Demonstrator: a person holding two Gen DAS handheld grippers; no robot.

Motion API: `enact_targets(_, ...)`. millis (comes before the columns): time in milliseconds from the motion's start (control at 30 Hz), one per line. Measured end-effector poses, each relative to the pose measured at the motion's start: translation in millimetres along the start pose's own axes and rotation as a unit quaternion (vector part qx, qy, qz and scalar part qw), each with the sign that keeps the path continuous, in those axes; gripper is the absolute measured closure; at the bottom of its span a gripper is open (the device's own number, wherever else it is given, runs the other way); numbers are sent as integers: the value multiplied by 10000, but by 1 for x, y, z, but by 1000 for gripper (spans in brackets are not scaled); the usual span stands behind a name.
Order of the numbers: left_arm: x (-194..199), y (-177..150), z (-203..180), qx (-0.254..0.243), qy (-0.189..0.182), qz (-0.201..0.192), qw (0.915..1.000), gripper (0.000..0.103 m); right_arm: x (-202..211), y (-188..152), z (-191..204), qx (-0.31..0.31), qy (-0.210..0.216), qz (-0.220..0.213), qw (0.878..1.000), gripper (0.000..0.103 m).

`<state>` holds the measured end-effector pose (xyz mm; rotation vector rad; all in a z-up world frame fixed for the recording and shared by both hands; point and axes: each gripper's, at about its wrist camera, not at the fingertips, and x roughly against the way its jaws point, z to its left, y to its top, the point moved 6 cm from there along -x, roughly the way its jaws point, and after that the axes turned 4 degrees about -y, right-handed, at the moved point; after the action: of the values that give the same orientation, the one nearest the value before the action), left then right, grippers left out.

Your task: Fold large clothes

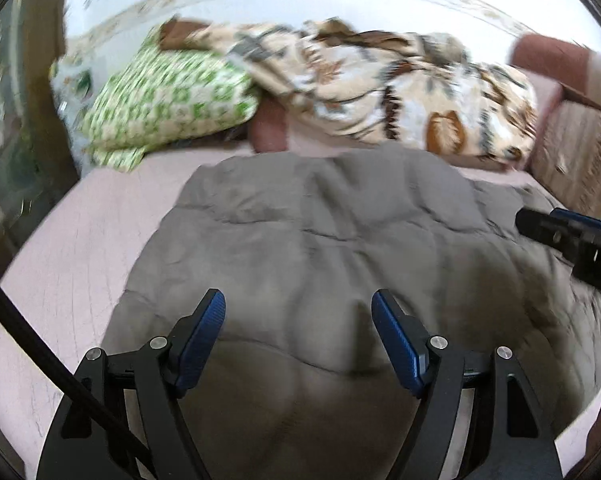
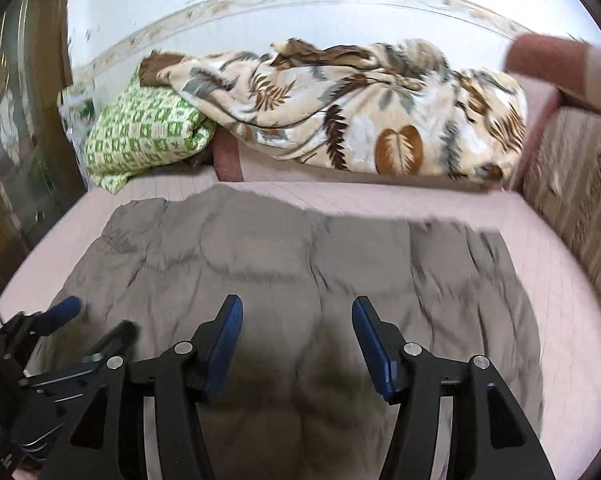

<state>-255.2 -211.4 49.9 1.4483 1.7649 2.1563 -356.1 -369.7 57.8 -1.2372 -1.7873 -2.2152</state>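
A large grey quilted garment [image 1: 320, 240] lies spread flat on a pink bed; it also shows in the right wrist view [image 2: 300, 256]. My left gripper [image 1: 298, 300] is open and empty, hovering just above the garment's near part. My right gripper [image 2: 297, 306] is open and empty, also above the garment's near part. The right gripper shows at the right edge of the left wrist view [image 1: 540, 220]. The left gripper shows at the lower left of the right wrist view [image 2: 92, 320]. Both views are motion-blurred.
The pink bed sheet [image 2: 560, 280] surrounds the garment. A leaf-patterned blanket [image 2: 360, 120] and a green-and-white pillow [image 2: 140, 136] lie along the wall at the back. An upholstered bed end [image 2: 580, 184] stands at the right; a dark wooden cabinet [image 2: 20, 120] at the left.
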Motion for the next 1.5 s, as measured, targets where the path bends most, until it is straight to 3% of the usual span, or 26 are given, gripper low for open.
enact_targets(200,-32,1,47,535,316,580,9964,28,-59,37,37,133,264,509,9983,42)
enact_targets(367,-34,-3,43,220,475,614,9967,28,-131,14,67,728,3,1556,9851,36)
enact_targets(500,-38,-1,45,250,434,637,9967,28,-151,10,66,653,120,1752,9823,32)
enact_targets(567,-36,1,46,342,343,621,9969,28,-145,13,63,580,182,1746,9828,32)
enact_targets(733,-22,3,44,433,135,478,9978,28,-70,31,42,101,725,952,9928,31)
enact_targets(867,-7,2,36,364,24,325,9988,28,-8,8,10,230,425,504,9976,29)
enact_targets(1067,26,-17,26,227,-19,195,9996,28,32,-43,-52,-111,-195,260,9994,29)
enact_targets(1233,49,-43,30,268,75,203,9994,28,34,-66,-78,-706,-88,496,9962,29)
enact_targets(1367,41,-58,34,291,145,456,9984,28,26,-85,-72,-578,-57,783,9952,29)
enact_targets(1500,26,-64,31,138,261,584,9979,28,12,-95,-67,-476,-15,1011,9937,21)
